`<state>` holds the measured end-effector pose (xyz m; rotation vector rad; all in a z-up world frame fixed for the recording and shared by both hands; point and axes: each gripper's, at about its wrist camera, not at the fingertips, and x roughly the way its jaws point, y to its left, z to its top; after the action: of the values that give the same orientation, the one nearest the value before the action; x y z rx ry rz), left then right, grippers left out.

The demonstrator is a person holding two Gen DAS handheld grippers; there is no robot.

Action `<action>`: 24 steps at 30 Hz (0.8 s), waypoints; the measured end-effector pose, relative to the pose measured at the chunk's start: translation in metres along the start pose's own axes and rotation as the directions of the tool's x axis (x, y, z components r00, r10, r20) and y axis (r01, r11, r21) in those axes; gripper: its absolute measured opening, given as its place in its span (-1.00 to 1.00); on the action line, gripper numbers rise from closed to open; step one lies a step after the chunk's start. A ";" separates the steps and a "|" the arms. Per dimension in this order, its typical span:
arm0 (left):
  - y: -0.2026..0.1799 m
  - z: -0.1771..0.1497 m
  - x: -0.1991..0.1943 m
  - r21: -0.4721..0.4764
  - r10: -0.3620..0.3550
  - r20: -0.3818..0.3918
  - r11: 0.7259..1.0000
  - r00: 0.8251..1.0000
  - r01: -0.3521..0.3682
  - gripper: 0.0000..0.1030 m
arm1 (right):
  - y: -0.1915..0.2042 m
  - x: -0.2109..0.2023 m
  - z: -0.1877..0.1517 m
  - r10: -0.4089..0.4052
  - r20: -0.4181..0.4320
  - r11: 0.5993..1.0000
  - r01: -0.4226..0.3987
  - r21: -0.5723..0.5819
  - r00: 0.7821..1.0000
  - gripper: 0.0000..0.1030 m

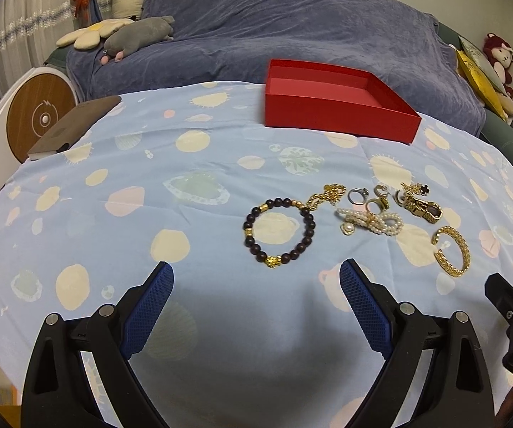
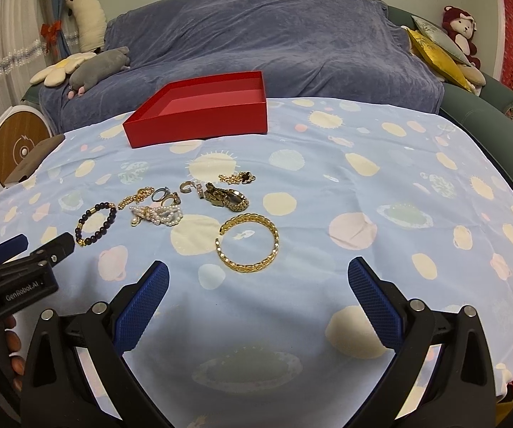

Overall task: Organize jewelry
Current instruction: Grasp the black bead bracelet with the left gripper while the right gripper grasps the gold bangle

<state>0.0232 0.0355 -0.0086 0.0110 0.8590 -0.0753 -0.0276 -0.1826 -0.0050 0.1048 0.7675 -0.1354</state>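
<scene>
Both tools spread, empty: left tool [image 1: 256, 278] behind beaded bracelet [image 1: 278, 236]; right tool [image 2: 258, 278] behind gold bangle [image 2: 247, 248].

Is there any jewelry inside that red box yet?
No, the red box shows only its bare pink floor, while the gold bangle and the other pieces lie on the cloth in front of it.
</scene>
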 end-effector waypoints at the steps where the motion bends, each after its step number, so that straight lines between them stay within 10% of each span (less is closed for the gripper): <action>1: 0.005 0.001 0.003 -0.011 0.001 -0.001 1.000 1.000 -0.001 0.78 | -0.002 0.001 0.000 -0.001 -0.003 1.000 0.001 0.005 1.000 0.90; 9: 0.007 0.015 0.035 -0.004 -0.002 -0.039 1.000 0.999 0.001 0.75 | -0.008 0.009 -0.002 0.004 -0.029 1.000 -0.004 0.017 1.000 0.90; 17: 0.003 0.022 0.060 0.013 0.009 -0.076 1.000 0.997 -0.008 0.08 | -0.010 0.017 -0.001 0.014 -0.048 1.000 -0.012 0.022 0.999 0.90; 24: -0.003 0.028 0.062 0.023 -0.037 -0.083 0.999 0.996 0.039 -0.89 | -0.007 0.034 0.003 0.015 -0.075 1.000 -0.013 0.022 0.997 0.90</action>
<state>0.0845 0.0273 -0.0365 0.0208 0.9406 -0.1213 -0.0023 -0.1927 -0.0273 0.1361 0.8402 -0.1266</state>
